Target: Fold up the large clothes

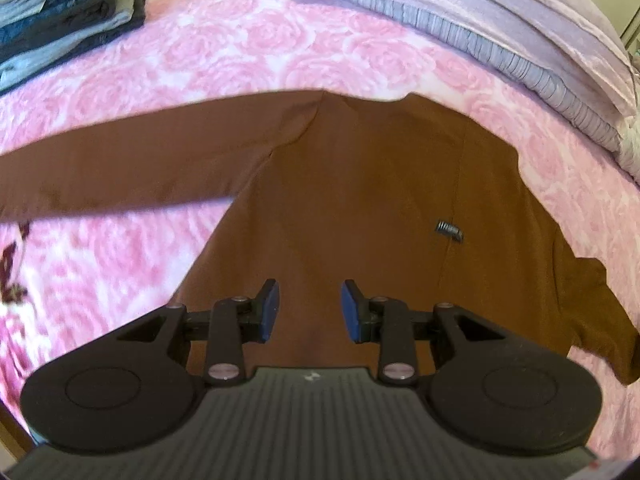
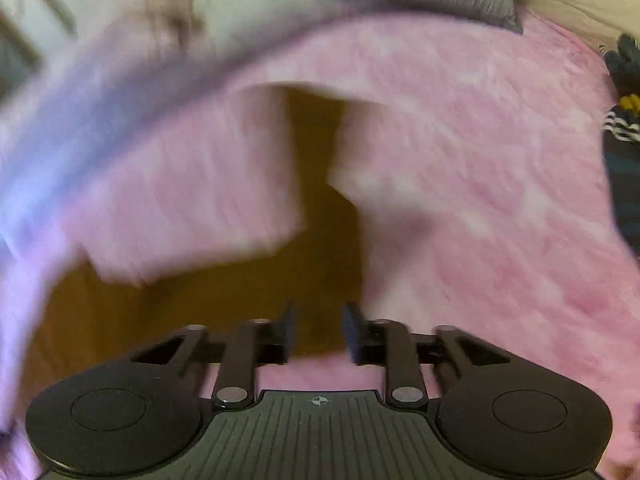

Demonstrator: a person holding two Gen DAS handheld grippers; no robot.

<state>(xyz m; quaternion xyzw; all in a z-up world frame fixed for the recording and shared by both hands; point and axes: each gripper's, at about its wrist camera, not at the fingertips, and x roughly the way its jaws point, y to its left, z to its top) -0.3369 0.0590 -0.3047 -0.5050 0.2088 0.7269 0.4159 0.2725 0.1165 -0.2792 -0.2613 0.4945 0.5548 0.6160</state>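
- Lying flat on the pink rose-print bedspread — brown long-sleeved garment, one sleeve stretching out toward the left edge of the bed.
- Hovering over the garment's lower body, left gripper, jaws spread, pinching nothing.
- Hovering over a brown sleeve in a heavily blurred right wrist view — right gripper, jaws apart, empty.
- Sitting at the far left corner, stack of folded jeans.
- Lining the far edge, lilac pillows.
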